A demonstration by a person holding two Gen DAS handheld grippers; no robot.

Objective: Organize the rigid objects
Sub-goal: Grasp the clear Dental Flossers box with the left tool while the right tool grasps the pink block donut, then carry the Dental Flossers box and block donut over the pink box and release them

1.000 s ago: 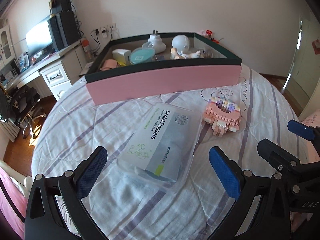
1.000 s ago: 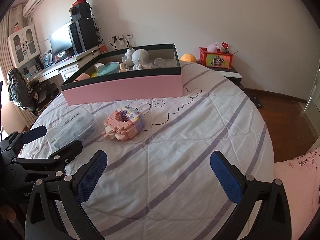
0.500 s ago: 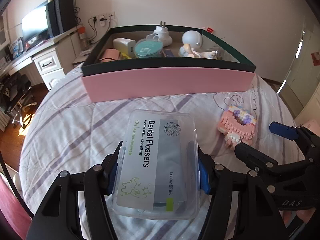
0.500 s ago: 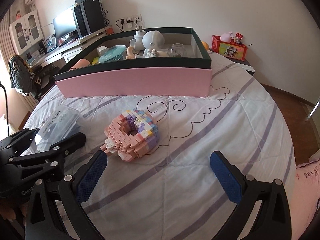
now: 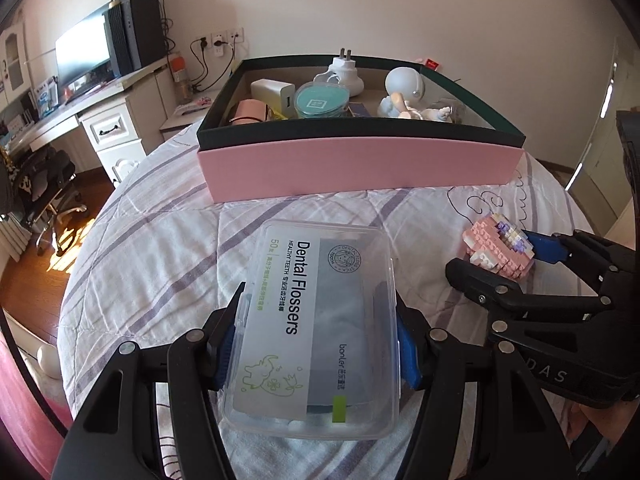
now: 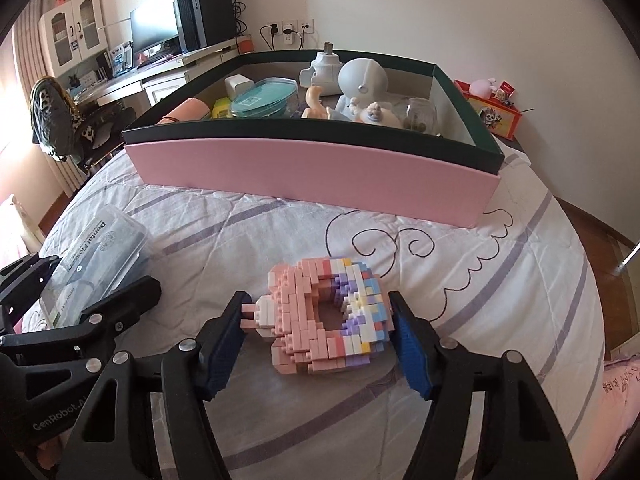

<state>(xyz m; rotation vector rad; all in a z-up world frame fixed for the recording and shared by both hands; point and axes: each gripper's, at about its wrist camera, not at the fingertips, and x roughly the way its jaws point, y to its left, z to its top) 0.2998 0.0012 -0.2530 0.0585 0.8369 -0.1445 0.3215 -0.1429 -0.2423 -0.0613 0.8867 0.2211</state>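
Observation:
My left gripper (image 5: pixel 312 344) is shut on a clear plastic box of dental flossers (image 5: pixel 316 320), which sits on the quilted bed; the box also shows in the right wrist view (image 6: pixel 96 256). My right gripper (image 6: pixel 316 344) straddles a pink and pastel brick-built doughnut (image 6: pixel 332 316), its blue pads close to both sides; contact is unclear. The doughnut also shows in the left wrist view (image 5: pixel 500 248). The pink box with a dark green rim (image 5: pixel 360 160) (image 6: pixel 312 172) stands beyond, holding several items.
In the pink box lie a teal round tin (image 5: pixel 320 100), a white plug-in device (image 5: pixel 342 72) and a white astronaut figure (image 6: pixel 362 84). A desk with monitor (image 5: pixel 84 56) stands at the left. A red box (image 6: pixel 496 112) sits on a side table.
My left gripper moved onto the flosser box and closed on it. My right gripper moved forward to the brick doughnut and its jaws narrowed around it.

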